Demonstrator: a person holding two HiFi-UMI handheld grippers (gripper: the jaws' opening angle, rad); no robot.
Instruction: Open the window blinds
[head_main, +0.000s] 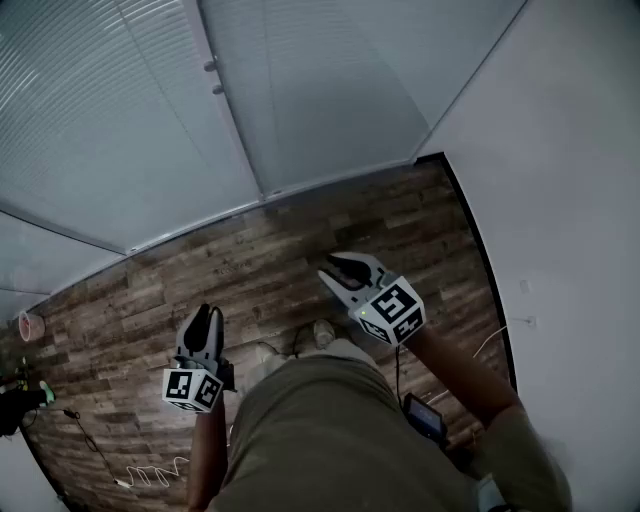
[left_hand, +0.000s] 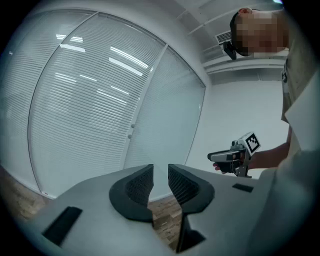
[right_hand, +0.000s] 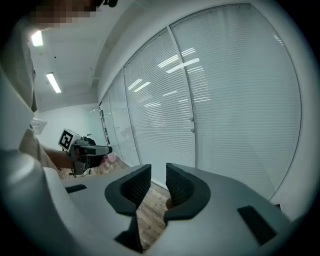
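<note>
1. The window blinds (head_main: 100, 120) hung shut ahead of the person. They covered the tall glass panels along the far edge of the wooden floor (head_main: 250, 260) and ran to the corner where the white wall (head_main: 560, 150) met it on the right.
2. Their slats ran level from side to side, while each panel stood tall, floor to ceiling.
3. Two small knobs (head_main: 213, 78) sat one above the other on the upright post between two panels; whether they work the slats I could not tell.
4. The left tongs (head_main: 205, 315) were held low near the person's body, the jaws a narrow gap apart with nothing between them.
5. The right tongs (head_main: 338, 268) were held further forward, their jaws also a narrow gap apart and empty.
6. Both pointed toward the blinds and a little down, well apart from them, with bare floor between.
7. The post met the floor roughly between the two tongs, and the knobs stood above both.
8. I judged the right hand the nearer, so the reach would have to go forward and up.
</note>
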